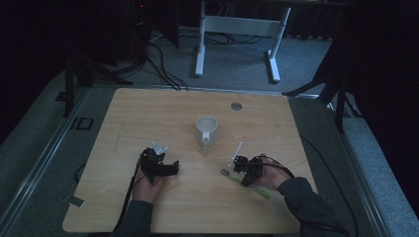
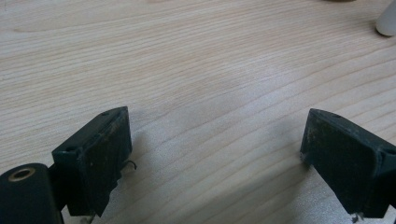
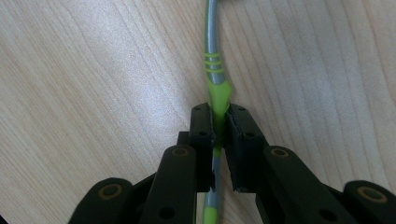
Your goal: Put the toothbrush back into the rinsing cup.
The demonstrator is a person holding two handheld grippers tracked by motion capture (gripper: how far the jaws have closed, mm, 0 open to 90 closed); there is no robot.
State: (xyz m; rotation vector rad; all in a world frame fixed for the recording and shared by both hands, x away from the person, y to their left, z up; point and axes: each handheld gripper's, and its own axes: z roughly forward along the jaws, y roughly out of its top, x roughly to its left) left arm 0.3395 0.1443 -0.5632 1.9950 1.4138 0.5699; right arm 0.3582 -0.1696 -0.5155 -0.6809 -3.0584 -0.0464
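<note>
In the right gripper view, the toothbrush's (image 3: pixel 214 70) head is cut off at the top edge. One toothbrush, one mug (image 1: pixel 206 129), two grippers. The right gripper (image 3: pixel 218 122) pinches the toothbrush's green handle, near the mug on the table (image 1: pixel 148 113); the left gripper (image 2: pixel 215 149) gapes wide, holding nothing.

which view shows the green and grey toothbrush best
The right gripper view: the toothbrush runs up the frame, its green and grey handle clamped between the right gripper's jaws. The high view shows it small and dim under that hand. The left gripper view looks at the table.
</note>
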